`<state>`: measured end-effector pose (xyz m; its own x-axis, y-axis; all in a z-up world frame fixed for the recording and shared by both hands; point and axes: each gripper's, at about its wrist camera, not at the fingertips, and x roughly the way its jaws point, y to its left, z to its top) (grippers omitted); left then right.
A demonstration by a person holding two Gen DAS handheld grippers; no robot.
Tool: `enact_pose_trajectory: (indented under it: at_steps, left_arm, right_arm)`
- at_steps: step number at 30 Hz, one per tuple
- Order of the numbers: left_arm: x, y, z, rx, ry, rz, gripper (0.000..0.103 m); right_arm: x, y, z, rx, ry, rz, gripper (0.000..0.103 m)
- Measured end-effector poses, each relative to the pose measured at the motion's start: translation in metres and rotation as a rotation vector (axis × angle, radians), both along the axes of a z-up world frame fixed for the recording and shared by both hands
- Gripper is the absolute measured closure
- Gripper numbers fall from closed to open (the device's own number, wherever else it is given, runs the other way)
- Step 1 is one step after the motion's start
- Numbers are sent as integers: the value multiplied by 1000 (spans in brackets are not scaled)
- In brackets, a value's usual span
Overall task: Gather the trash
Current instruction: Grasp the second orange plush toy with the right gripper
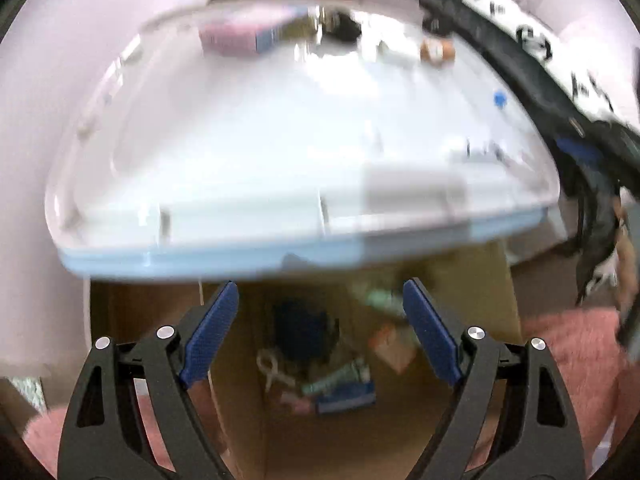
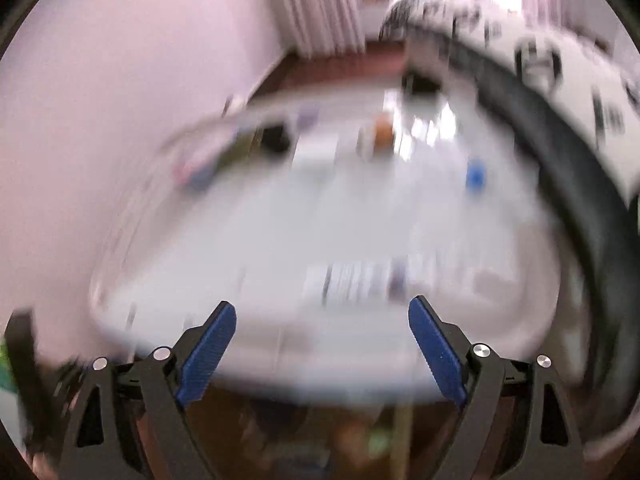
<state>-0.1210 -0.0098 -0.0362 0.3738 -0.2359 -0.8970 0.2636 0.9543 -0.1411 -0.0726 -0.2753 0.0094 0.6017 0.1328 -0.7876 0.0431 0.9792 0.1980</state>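
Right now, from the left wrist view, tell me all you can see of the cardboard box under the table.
The cardboard box is brown, open-topped, and sits on the floor below the white table's near edge, beside a pink rug. Inside lie blurred scraps: a dark blue lump, a greenish tube, a blue packet, an orange-pink piece. Nothing grips it.

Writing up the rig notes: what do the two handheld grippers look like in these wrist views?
Both match. The left gripper and right gripper each have black, skeletal finger arms with triangular cutouts, round silver pivot pins, and flat blue textured pads angled inward at the tips. No cables, markings or sleeves are visible on either.
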Motion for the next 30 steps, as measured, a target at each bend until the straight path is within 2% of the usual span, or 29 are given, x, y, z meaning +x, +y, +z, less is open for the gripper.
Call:
enact_pose_trajectory:
  at_steps: [4,5,8,11,13,14,15,18,21,23,26,30]
  left_arm:
    - [24,-6,10,-22,-78,34,21]
    - [30,-6,13,-30,-91,38,21]
    - [45,-7,14,-36,-111,50,21]
    - [56,-5,7,-48,-92,58,21]
    - [61,-3,4,-56,-78,65,21]
    - [62,-2,3,-55,-75,69,21]
    - [63,-1,2,-57,-70,69,21]
    - [64,-2,-1,-49,-62,73,21]
    - [65,-7,-3,-50,-40,67,21]
    - [69,-12,-2,-59,-38,56,21]
    - [86,-30,0,-77,-45,9,21]
    - [129,-70,-2,-100,-40,-46,21]
  right_arm:
    - [88,-13,-4,-87,-71,-52,17]
    - [116,-16,-10,-122,-59,-67,17]
    - [167,-26,-35,-166,-6,-113,18]
    - [209,-41,-60,-184,68,-156,31]
    - [222,-45,-77,-179,133,-154,34]
    - [224,-46,-80,-170,142,-144,42]
    - [223,-45,-82,-157,134,-114,59]
    - [212,-43,-76,-156,130,-89,70]
    - [184,-48,-54,-134,88,-113,70]
    - [158,-53,-36,-76,48,-126,70]
    - [107,-57,-12,-22,-9,-136,70]
    - [45,-58,1,30,-55,-148,70]
